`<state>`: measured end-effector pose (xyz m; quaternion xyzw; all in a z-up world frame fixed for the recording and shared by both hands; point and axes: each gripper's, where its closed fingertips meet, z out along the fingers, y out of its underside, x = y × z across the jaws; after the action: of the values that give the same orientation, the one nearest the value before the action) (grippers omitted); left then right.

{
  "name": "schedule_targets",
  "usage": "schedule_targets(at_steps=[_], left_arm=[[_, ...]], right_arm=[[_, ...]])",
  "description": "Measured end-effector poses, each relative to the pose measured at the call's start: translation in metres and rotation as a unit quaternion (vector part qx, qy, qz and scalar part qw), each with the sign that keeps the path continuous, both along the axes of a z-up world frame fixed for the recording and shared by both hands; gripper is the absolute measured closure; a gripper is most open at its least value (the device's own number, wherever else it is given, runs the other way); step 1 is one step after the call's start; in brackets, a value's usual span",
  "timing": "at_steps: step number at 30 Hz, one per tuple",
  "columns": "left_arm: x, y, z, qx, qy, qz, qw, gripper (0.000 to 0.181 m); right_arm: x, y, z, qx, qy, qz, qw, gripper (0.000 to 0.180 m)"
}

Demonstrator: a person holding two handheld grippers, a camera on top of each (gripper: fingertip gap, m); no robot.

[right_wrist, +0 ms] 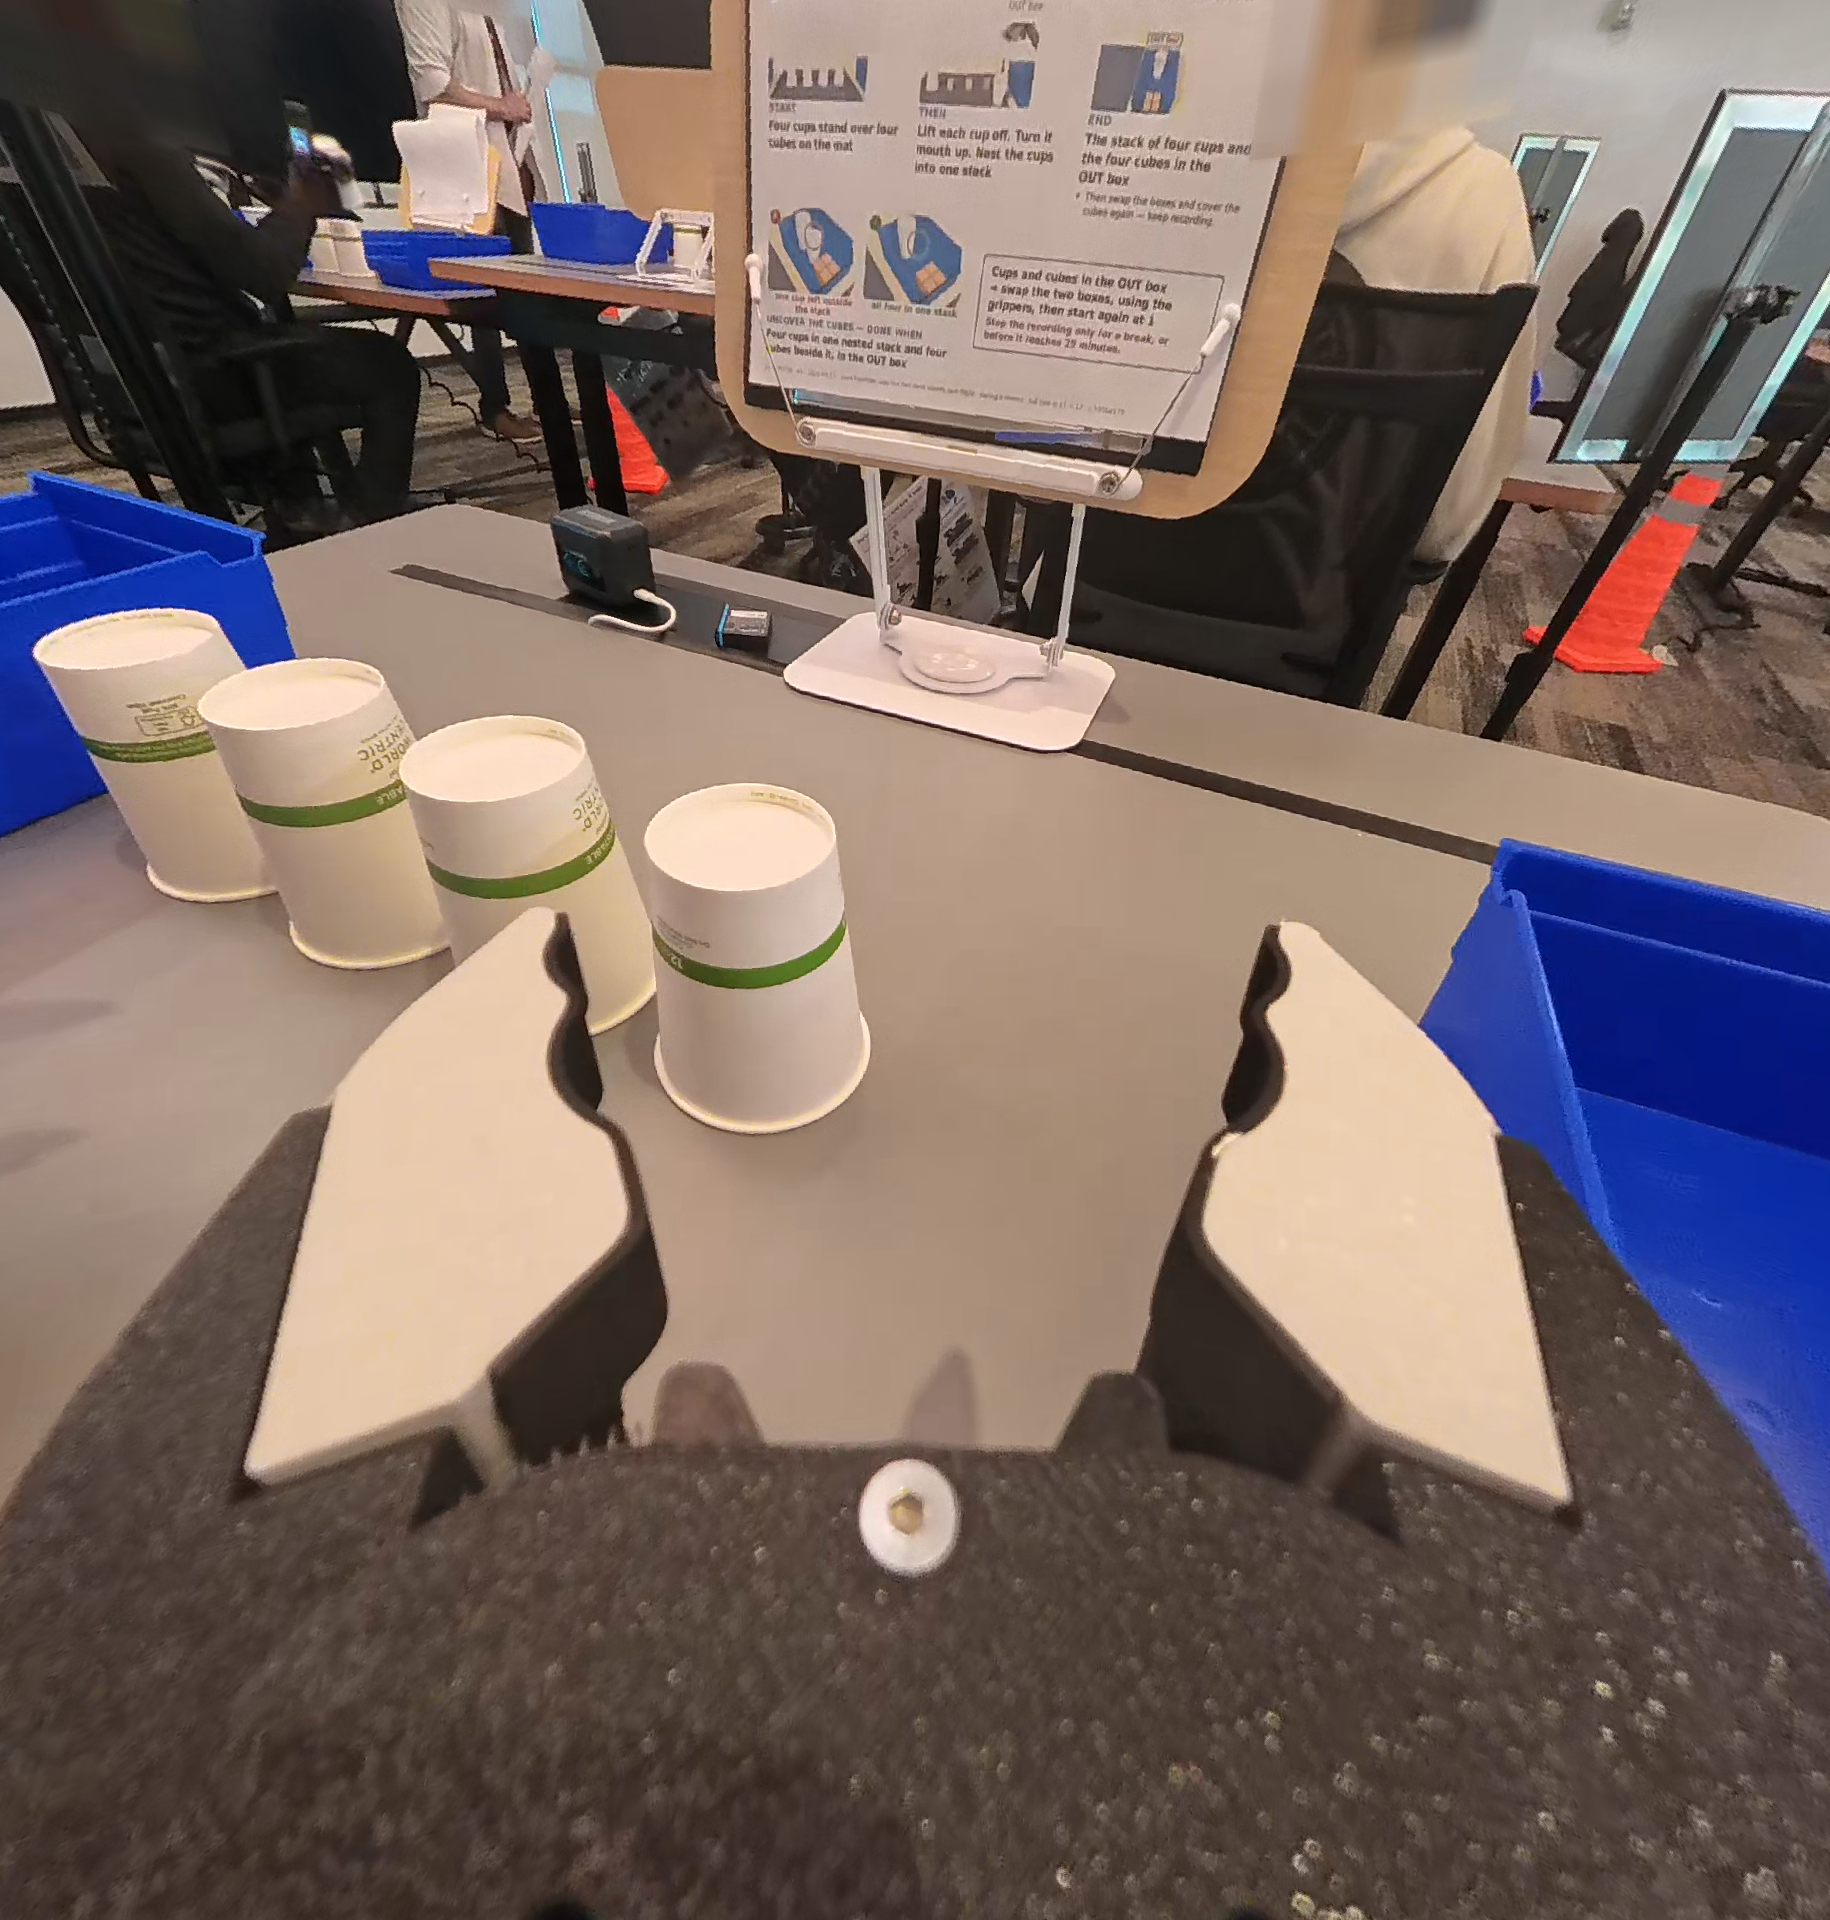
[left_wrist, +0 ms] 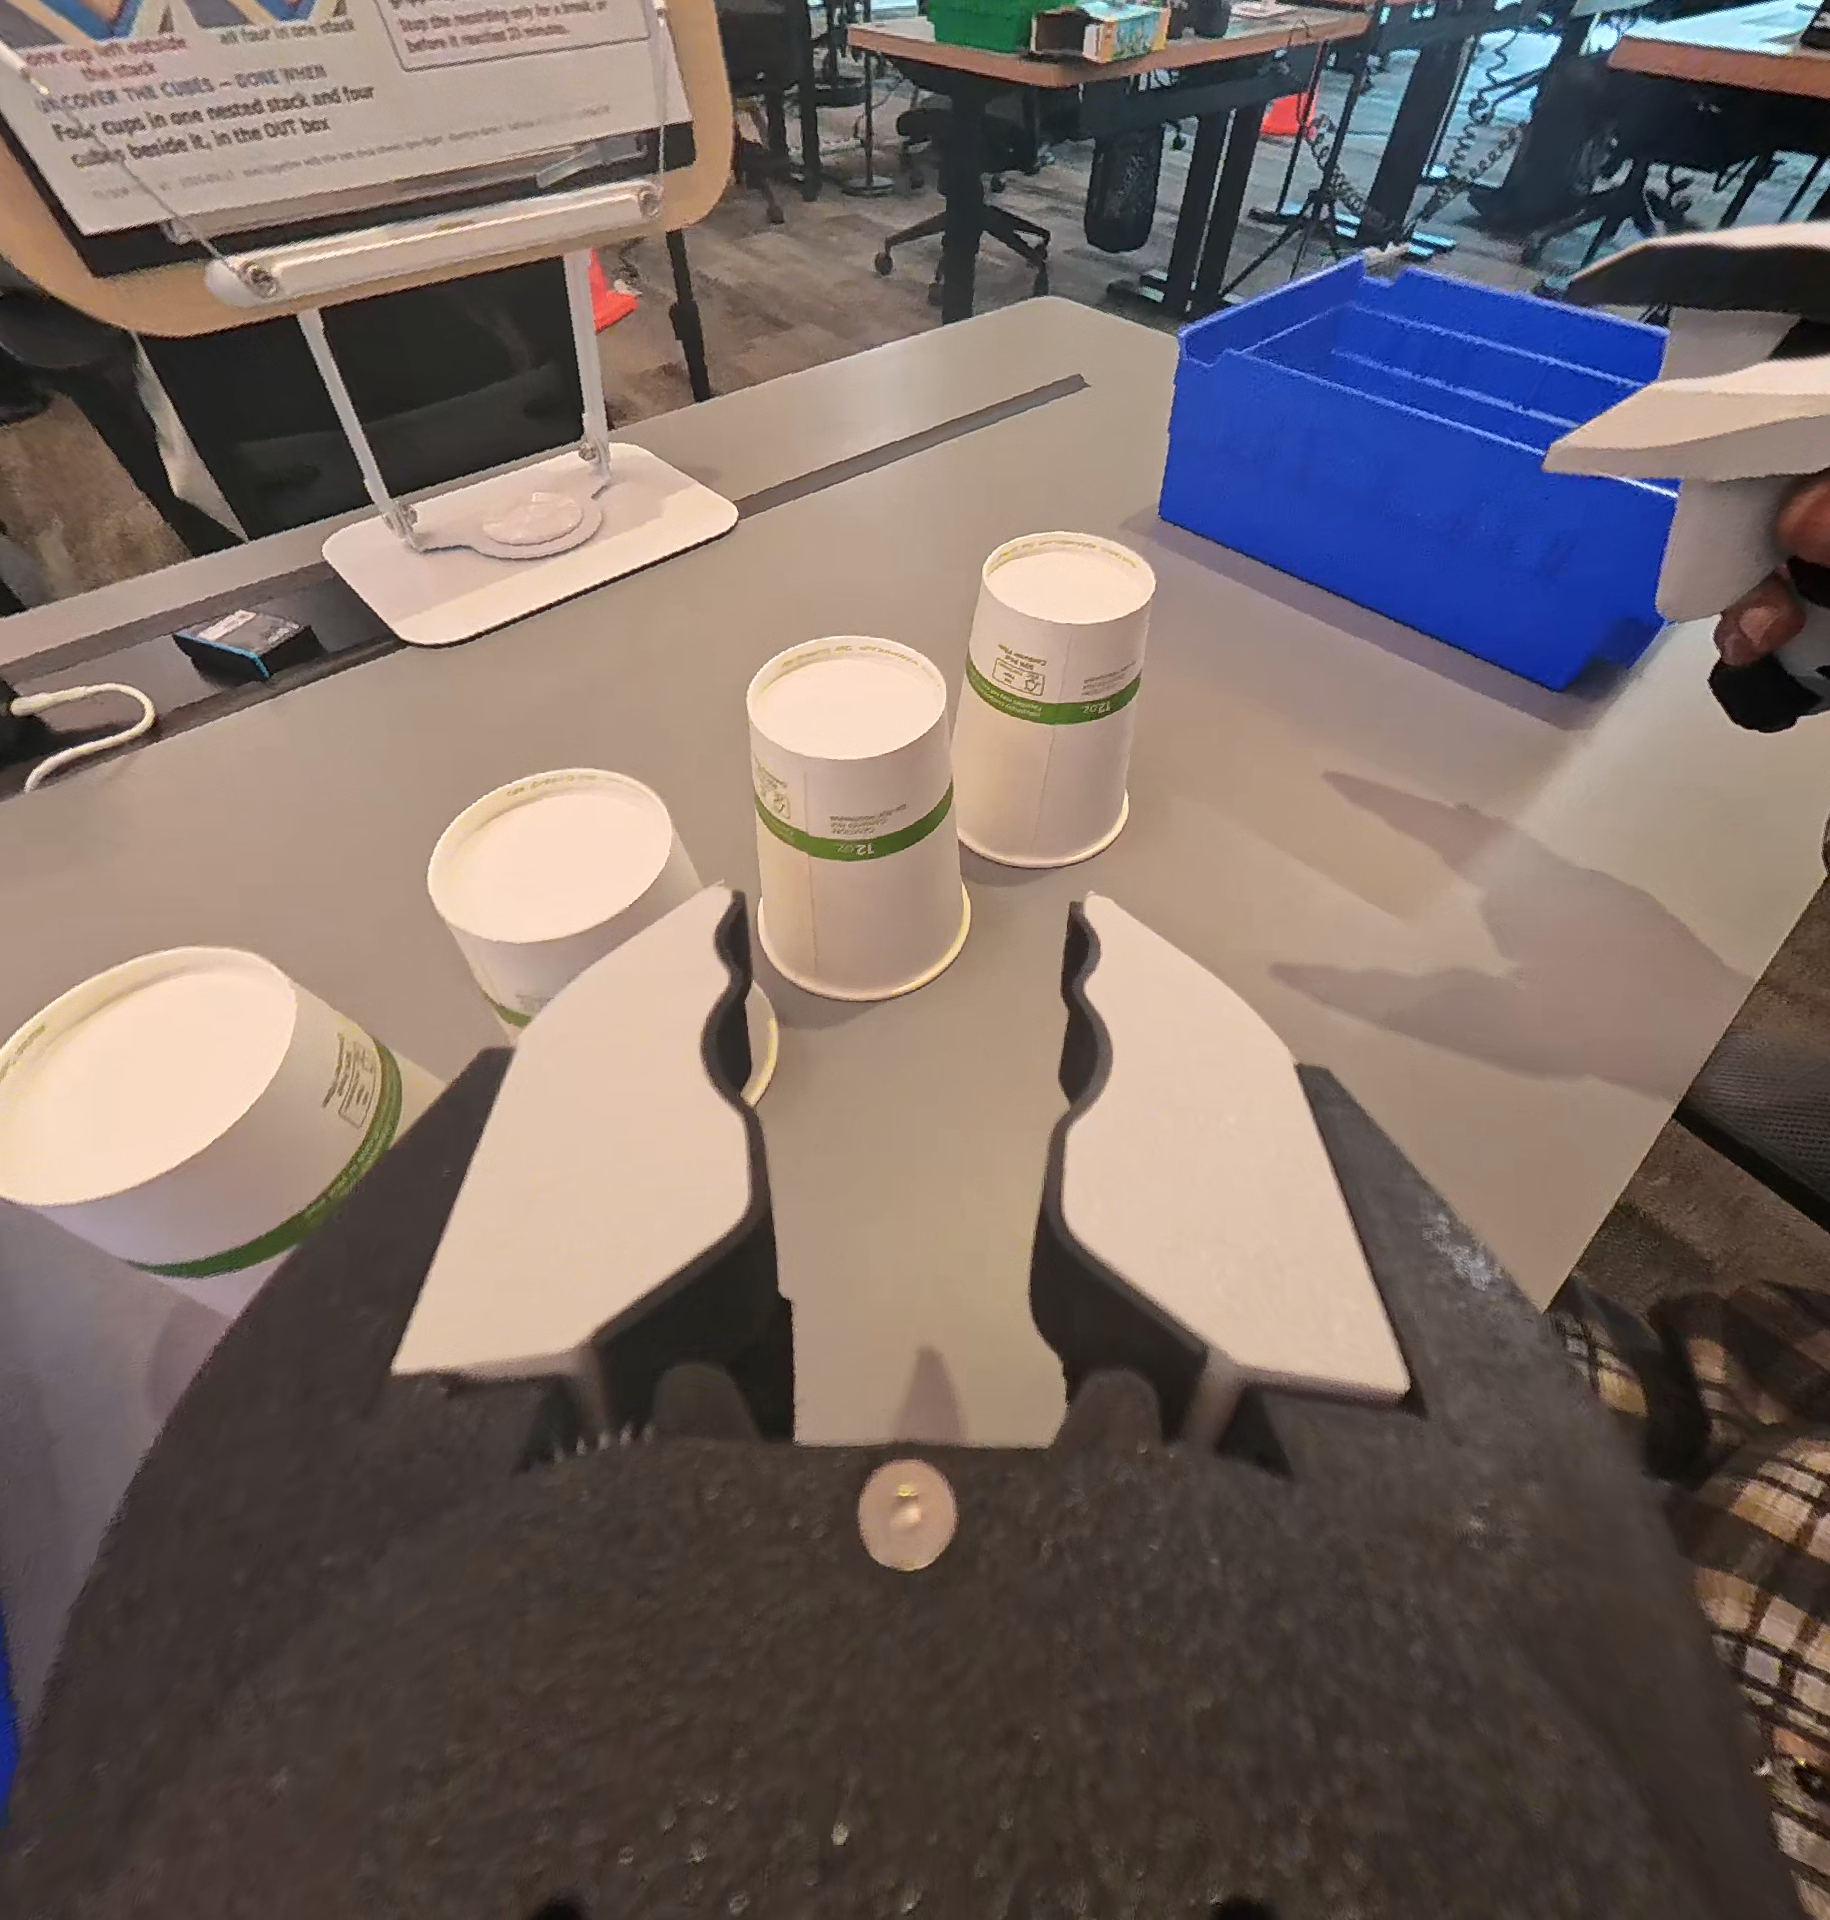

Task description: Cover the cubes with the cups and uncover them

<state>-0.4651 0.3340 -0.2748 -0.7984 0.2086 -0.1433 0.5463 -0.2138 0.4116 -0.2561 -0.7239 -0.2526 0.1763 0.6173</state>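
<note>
Several white paper cups with green bands stand upside down in a row on the grey table. In the left wrist view the row runs from the near left cup (left_wrist: 173, 1101) to the far cup (left_wrist: 1056, 696). In the right wrist view the nearest cup (right_wrist: 755, 956) stands just ahead of my right gripper, left of centre. No cubes show; whatever is under the cups is hidden. My left gripper (left_wrist: 906, 935) is open and empty, above the table in front of the row. My right gripper (right_wrist: 916, 961) is open and empty; it also shows at the right edge of the left wrist view (left_wrist: 1721, 416).
A blue bin (left_wrist: 1410, 488) sits at the far right of the left wrist view, and its rim shows close on the right (right_wrist: 1669, 1039). Another blue bin (right_wrist: 59, 623) stands behind the row's far end. An instruction board on a stand (right_wrist: 952, 675) and a small black device (right_wrist: 599, 556) stand at the back edge.
</note>
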Motion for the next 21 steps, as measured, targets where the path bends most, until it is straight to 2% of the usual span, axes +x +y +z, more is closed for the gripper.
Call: schedule_targets(at_steps=[21], left_arm=[[0.0098,0.0005,-0.0057,-0.007,0.013,-0.018,1.0,0.126]], right_arm=[[-0.0026,0.0019,-0.0026,-0.007,-0.007,0.004,1.0,0.063]])
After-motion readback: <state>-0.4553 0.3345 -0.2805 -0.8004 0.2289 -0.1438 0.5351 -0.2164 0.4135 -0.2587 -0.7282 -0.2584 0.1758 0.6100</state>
